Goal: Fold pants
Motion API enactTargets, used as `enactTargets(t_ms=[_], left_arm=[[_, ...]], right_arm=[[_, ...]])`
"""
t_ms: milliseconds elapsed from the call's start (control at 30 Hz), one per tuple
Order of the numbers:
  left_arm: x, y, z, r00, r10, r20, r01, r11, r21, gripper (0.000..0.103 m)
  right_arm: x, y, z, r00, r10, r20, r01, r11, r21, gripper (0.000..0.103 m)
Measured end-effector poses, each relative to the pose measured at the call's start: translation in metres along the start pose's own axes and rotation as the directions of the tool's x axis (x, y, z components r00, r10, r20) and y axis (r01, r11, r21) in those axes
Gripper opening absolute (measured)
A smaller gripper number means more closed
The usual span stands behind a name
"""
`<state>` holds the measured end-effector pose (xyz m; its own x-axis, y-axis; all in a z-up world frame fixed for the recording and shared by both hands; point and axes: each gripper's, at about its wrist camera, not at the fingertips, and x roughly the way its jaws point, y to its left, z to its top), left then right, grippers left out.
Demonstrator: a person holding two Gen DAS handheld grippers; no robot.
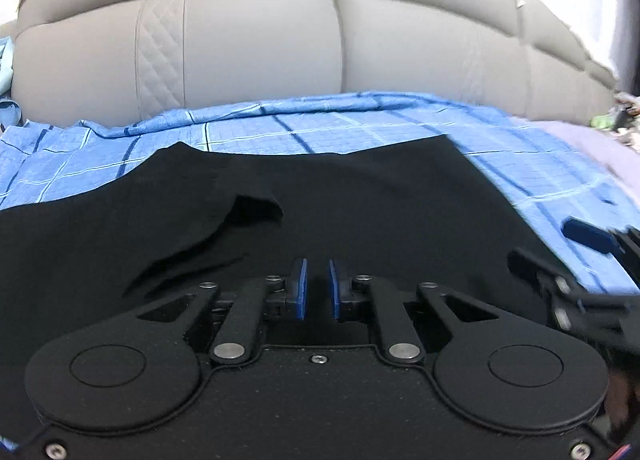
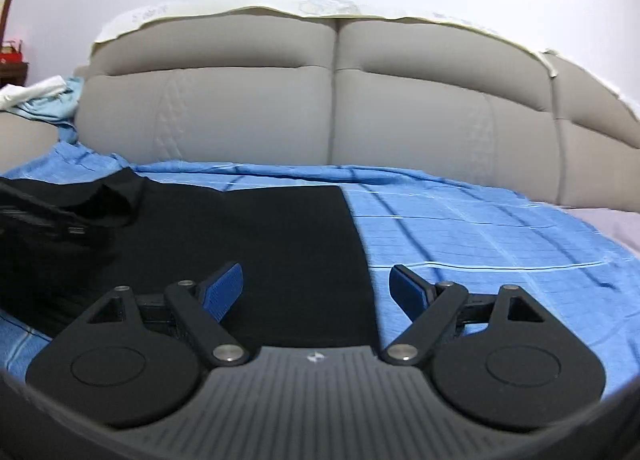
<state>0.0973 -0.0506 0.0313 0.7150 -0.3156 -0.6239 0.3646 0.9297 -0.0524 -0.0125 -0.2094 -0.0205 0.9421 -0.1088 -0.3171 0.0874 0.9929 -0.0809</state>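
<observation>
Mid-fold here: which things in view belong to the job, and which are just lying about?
In the job: black pants; left gripper, jaws nearly closed; right gripper, jaws wide open.

Lying about: blue checked sheet; grey headboard; light-blue cloth; lilac fabric.

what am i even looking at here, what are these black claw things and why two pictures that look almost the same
Each picture comes from a camera mounted on a hand-held gripper, looking out along its two blue-padded fingers. A person holds one in each hand. The left gripper has its fingers close together with a narrow gap, holding nothing I can see. The right gripper is wide open, hovering at the edge of the black pants. The pants lie spread on a blue checked sheet in front of a grey padded headboard. The job is folding the pants.
</observation>
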Motion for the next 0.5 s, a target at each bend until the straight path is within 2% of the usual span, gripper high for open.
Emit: enactTargets(t_ms=[67,200,333,433,500], left_arm=[[0.020,0.005,0.009,0.999,0.044,-0.014,-0.045,0.999,-0.028,0.010],[0.034,0.034,0.031,0.992,0.129,0.013,-0.126,0.984,-0.126,0.011],[0.044,0.067,0.047,0.966,0.257,0.028,-0.249,0.954,-0.164,0.012],[0.054,0.090,0.052,0.949,0.316,-0.003,-0.310,0.929,-0.201,0.013],[0.059,0.103,0.049,0.942,0.333,-0.038,-0.333,0.916,-0.224,0.018]], right_arm=[[0.008,0.003,-0.003,0.999,0.036,-0.002,-0.036,0.999,-0.001,0.088],[0.013,0.007,-0.011,0.998,0.064,-0.007,-0.064,0.998,-0.009,0.088],[0.021,0.005,-0.018,0.997,0.071,-0.029,-0.070,0.997,0.025,0.087],[0.023,0.008,-0.018,0.998,0.068,-0.017,-0.068,0.998,0.002,0.088],[0.023,0.010,-0.021,0.998,0.066,-0.010,-0.067,0.998,-0.011,0.089]])
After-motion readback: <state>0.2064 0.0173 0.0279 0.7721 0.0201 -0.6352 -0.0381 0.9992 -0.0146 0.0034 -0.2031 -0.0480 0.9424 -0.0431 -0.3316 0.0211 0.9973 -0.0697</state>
